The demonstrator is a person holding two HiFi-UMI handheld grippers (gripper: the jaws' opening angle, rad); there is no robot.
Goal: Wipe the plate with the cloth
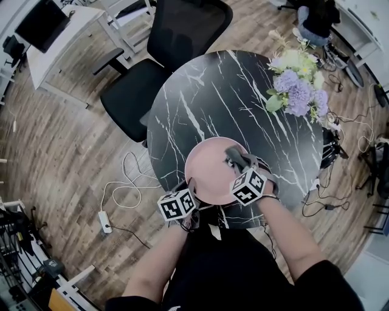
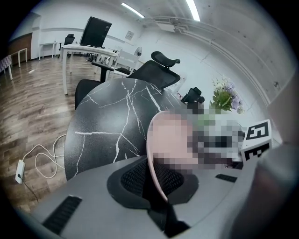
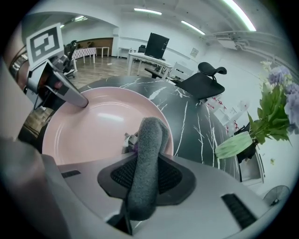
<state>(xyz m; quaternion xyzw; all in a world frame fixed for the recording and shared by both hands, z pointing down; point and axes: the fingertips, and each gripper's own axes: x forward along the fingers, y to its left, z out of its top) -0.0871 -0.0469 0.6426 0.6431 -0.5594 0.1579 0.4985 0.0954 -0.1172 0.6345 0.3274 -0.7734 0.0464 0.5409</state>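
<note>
table (image 1: 219, 103): was round, black marble with white veins.
plate (image 1: 209, 176): pink, was at its near edge.
flowers (image 1: 298, 91): purple and white, stood at its far right edge.

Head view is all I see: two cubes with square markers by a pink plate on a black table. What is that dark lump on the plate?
Observer: A grey, fuzzy cloth, folded thick, clamped between the fingers of the right gripper.
Operator: And the left one, just resting there?
Observer: No. The left gripper pinches the rim of the plate between its fingers.
Operator: Is the plate dirty?
Observer: Ceiling lights reflect off its bare pink surface; I make out no stains.
</note>
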